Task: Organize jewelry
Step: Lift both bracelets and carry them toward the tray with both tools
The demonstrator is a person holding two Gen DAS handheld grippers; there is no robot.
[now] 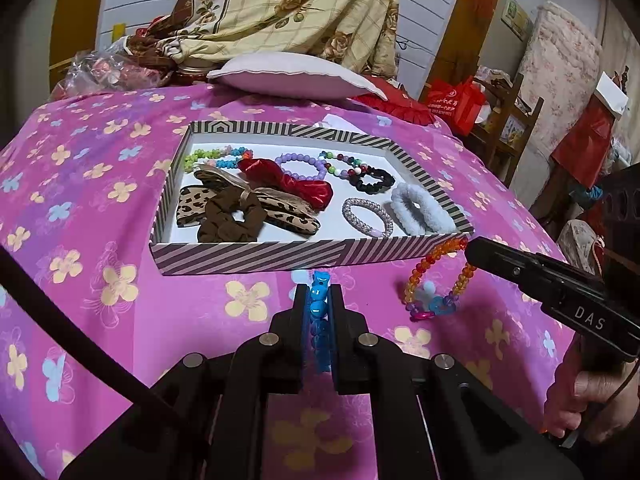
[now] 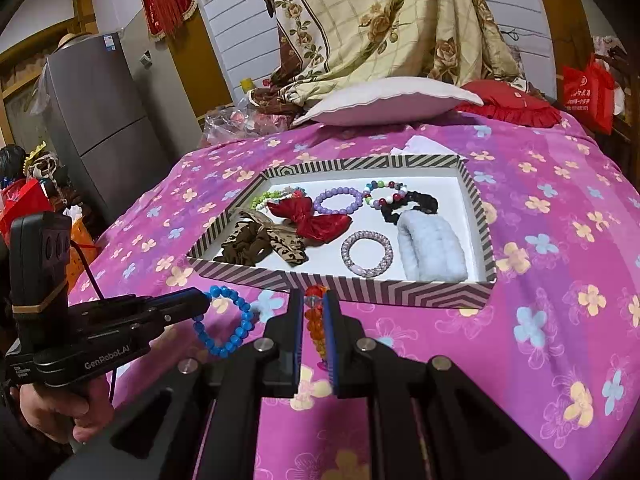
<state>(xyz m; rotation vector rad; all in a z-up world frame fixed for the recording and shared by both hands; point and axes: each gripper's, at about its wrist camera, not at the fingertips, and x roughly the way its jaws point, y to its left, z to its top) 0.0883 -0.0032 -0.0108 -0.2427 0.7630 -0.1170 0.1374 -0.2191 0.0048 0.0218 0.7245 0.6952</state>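
We hold two grippers over a bed covered in a pink flowered sheet [image 1: 100,208]. Just ahead of both grippers sits a shallow striped box [image 1: 256,255], open at the top, already holding several bracelets and hair ties.

Our left gripper [image 1: 319,300] is pressed together on a blue bead bracelet [image 1: 319,312]. The beads run up between its fingers, with a few poking out past the tips toward the near wall of the box. From the right wrist view, the rest of this loop [image 2: 224,320] hangs free below and beside the fingers.

Our right gripper [image 2: 314,304] is likewise pinching an orange bead bracelet [image 2: 314,320], held edge-on between its fingers. From the left wrist view this bracelet [image 1: 436,280] dangles from the gripper's tip, and coloured charms at its lowest point look to be close to or brushing the sheet; we cannot tell which.

We judge both bracelets to be light, and floppy as a whole, since the loops droop under their own weight. The beads themselves look hard, glossy and likely slippery, so a grip across two or three neighbouring beads should hold better than a grip on one. They will probably swing when moved. Free floor lies at the box's near right, between the sparkly bangle [image 1: 368,218] and the fluffy white hair tie [image 1: 422,208].
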